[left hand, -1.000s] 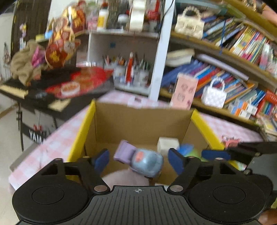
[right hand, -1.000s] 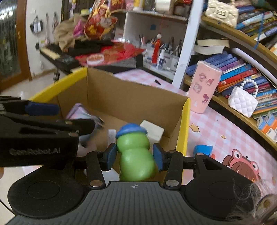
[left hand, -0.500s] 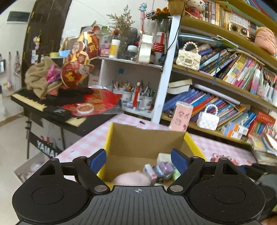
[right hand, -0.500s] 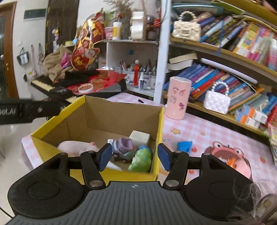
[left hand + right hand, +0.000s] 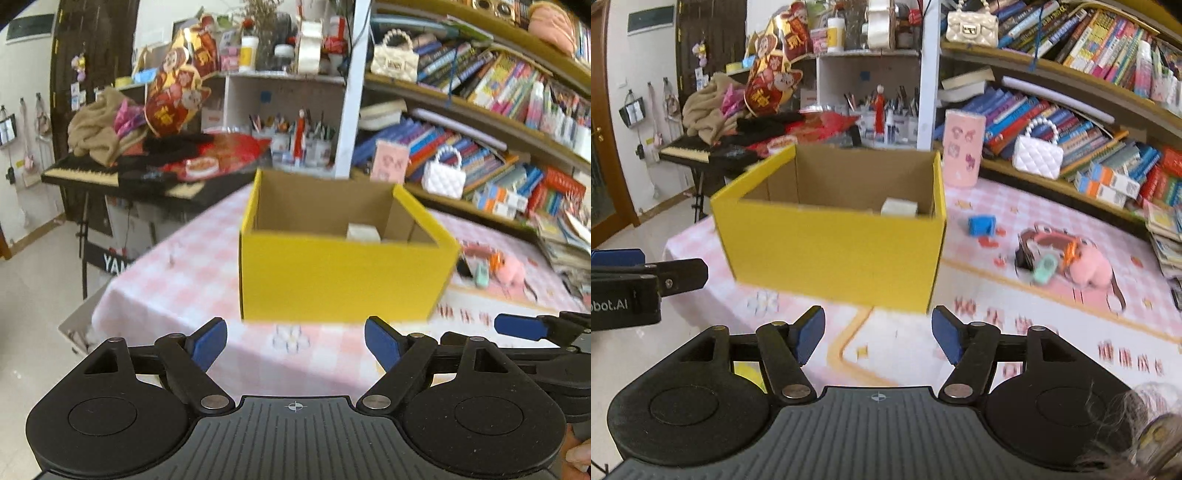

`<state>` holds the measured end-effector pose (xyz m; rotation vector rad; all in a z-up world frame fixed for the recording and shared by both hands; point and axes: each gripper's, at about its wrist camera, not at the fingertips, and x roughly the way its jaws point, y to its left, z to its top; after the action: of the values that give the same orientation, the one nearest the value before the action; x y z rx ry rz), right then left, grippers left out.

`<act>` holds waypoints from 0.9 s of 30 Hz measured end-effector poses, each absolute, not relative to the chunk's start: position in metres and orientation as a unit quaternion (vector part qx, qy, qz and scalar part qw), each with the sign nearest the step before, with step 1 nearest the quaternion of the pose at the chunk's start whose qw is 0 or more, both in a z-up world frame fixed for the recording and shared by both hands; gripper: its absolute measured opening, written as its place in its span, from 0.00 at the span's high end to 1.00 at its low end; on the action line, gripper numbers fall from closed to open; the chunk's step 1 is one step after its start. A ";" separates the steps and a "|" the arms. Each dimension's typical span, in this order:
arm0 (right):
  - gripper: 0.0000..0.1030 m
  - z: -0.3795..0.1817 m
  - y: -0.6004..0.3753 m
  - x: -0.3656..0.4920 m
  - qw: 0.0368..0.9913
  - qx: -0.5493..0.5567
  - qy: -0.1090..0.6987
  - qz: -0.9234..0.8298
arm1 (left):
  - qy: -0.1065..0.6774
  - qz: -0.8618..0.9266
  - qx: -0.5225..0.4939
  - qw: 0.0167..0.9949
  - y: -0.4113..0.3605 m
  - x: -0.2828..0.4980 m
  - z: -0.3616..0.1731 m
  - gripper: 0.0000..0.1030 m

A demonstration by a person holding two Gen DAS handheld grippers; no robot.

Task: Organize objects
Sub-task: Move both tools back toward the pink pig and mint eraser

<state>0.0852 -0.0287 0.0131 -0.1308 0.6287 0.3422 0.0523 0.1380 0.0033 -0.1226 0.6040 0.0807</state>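
Nearest, both grippers hang empty over the near tablecloth: the left gripper spread wide, the right gripper with its jaws opening and nothing between them. Just beyond stands the yellow box, a white block showing inside at its far right corner. Farther right, loose toys lie on the cloth, a blue piece, a mint toy and a pink plush, so I judge this the gap between drops: next, a reach right for one of them.
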 end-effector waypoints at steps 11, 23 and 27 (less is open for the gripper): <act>0.36 -0.009 -0.038 0.035 0.928 -0.055 0.347 0.126 | 0.337 0.012 -0.039 0.941 0.120 0.016 -0.019 0.14; 0.33 -0.015 -0.071 0.000 0.931 -0.035 0.360 0.050 | 0.360 -0.062 -0.021 0.931 0.089 0.011 -0.029 0.13; 0.33 -0.016 -0.087 -0.006 0.930 -0.026 0.366 0.021 | 0.361 -0.095 -0.006 0.928 0.072 0.014 -0.029 0.13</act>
<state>-0.0057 -0.0865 -0.0157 -0.0529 0.7497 0.0439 0.0135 0.0722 -0.0293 -0.0117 0.7402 -0.1939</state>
